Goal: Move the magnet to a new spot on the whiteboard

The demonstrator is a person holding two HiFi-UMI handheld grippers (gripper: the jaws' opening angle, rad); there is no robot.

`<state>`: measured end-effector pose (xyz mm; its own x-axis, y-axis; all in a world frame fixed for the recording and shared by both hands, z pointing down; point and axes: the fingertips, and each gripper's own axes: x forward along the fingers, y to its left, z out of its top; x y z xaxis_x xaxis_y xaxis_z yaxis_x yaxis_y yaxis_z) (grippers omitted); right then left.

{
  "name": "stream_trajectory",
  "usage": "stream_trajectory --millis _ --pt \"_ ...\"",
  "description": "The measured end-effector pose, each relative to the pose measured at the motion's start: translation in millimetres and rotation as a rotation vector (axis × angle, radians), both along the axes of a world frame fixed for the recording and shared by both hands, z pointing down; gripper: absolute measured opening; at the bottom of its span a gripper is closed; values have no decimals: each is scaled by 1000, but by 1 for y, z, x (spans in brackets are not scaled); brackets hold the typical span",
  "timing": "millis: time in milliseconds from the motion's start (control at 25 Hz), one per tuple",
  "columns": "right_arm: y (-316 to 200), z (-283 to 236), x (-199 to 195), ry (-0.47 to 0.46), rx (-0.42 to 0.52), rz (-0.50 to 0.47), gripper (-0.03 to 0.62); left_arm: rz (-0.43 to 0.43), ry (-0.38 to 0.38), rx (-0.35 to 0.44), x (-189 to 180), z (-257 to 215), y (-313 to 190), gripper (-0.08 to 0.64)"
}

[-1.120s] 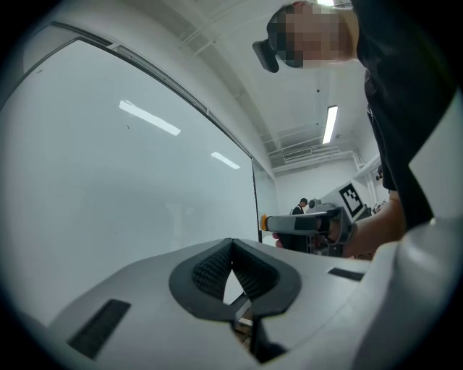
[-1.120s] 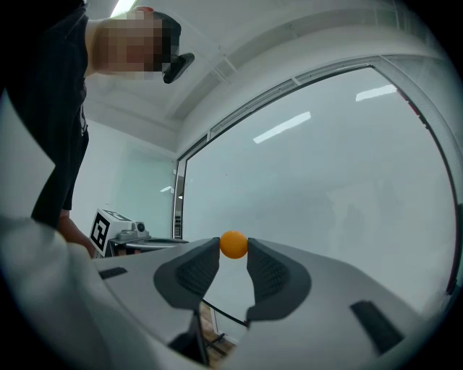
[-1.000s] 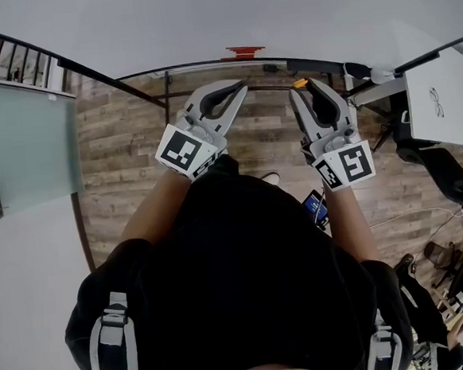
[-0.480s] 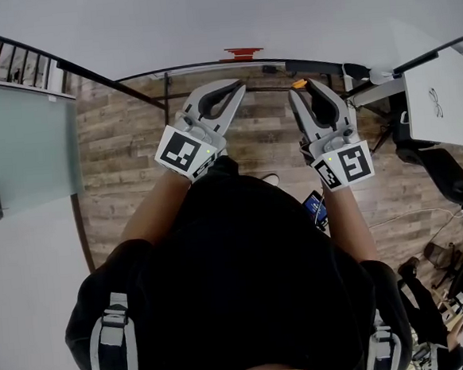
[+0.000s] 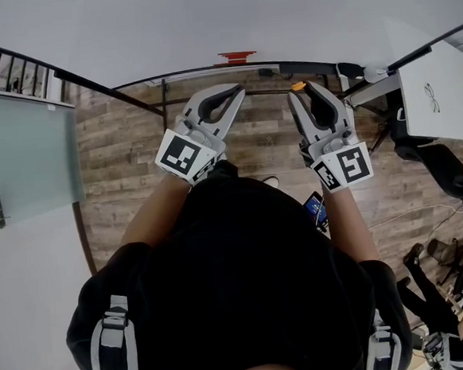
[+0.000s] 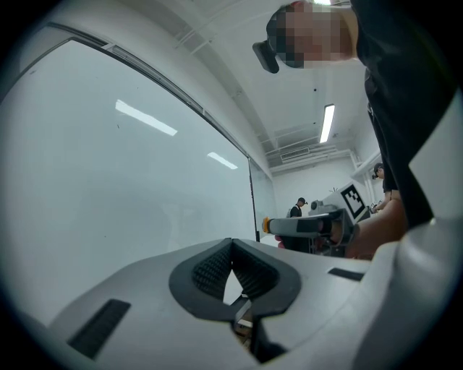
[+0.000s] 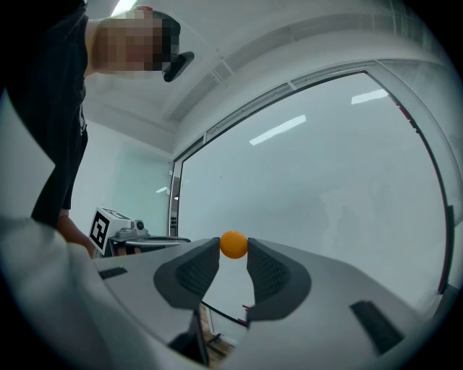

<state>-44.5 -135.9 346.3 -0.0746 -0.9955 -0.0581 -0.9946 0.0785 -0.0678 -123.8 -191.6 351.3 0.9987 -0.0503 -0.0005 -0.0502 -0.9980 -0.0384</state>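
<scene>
The right gripper (image 7: 233,250) pinches a small round orange magnet (image 7: 233,244) between the very tips of its two fingers, one dark ribbed pad pressed against each side of the ball. Its own view shows the magnet right in front of the pale, glossy whiteboard (image 7: 325,181), but whether the ball touches the board or sits just off it cannot be told. From the head view the magnet (image 5: 298,85) shows as an orange speck at the tip of the right gripper (image 5: 304,90), close to the whiteboard (image 5: 203,23) near its lower edge. The left gripper (image 5: 238,89) is held up toward the same lower edge of the whiteboard, farther left along the board than the right one. Its fingers are pressed together at the tips and hold nothing; in its own view the two pads of the left gripper (image 6: 231,243) meet in a point, with the whiteboard (image 6: 130,181) filling the space beyond them. A small red object (image 5: 237,57) sits at the lower edge of the whiteboard, roughly between the two grippers and farther along the board than either tip. Wooden floor (image 5: 125,156) shows below the whiteboard.
</scene>
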Motion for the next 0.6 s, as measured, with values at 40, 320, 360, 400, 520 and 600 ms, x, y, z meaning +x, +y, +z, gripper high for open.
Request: stream_trajectory --millis 40,320,360,400,520,600 --pt "2 0 1 0 0 4 117 3 0 0 1 0 2 5" --pt "28 1 17 8 -3 45 117 33 -2 -5 19 2 22 5" --pt "33 1 20 9 -4 51 117 39 -2 -5 22 2 27 5" --pt "38 2 23 9 -4 58 118 44 -1 -3 25 1 31 5" --pt "55 3 33 9 -2 79 117 56 -1 3 36 1 46 5" --pt "67 4 40 7 -2 92 118 65 0 5 43 2 57 5"
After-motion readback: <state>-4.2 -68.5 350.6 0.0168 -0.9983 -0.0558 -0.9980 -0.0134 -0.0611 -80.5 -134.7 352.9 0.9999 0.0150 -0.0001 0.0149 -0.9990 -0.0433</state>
